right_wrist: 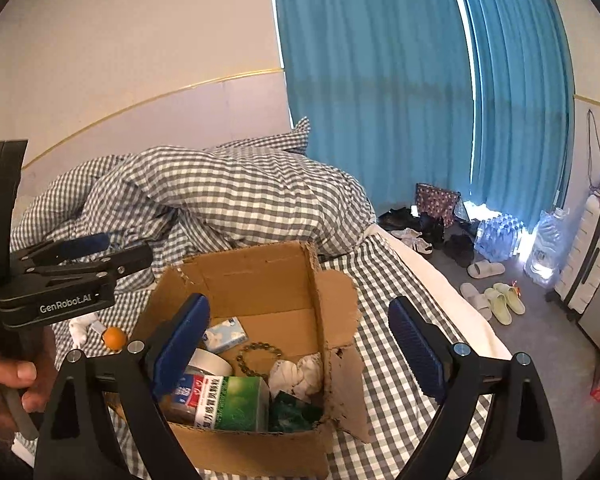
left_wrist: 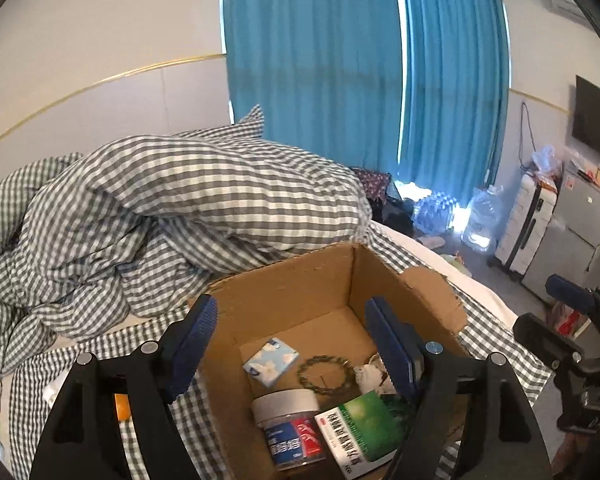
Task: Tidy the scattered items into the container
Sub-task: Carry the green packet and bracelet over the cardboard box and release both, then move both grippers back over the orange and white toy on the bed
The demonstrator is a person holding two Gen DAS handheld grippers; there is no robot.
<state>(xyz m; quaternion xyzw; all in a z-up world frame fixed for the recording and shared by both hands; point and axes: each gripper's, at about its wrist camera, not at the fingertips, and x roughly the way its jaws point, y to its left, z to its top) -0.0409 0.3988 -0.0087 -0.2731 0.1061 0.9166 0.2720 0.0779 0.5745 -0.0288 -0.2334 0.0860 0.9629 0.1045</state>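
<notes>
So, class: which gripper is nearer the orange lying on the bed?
Left. The left gripper hovers close by the orange; the right gripper is farther, across the box.

Brown cardboard box (left_wrist: 300, 292), grey-and-white checked quilt (left_wrist: 204, 196), teal curtains (left_wrist: 320, 60), green-and-white packet (left_wrist: 364, 432), small orange ball (right_wrist: 114, 337)

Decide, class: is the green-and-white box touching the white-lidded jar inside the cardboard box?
Touching. The right wrist view shows the green-and-white box lying against the jar, no gap between them.
</notes>
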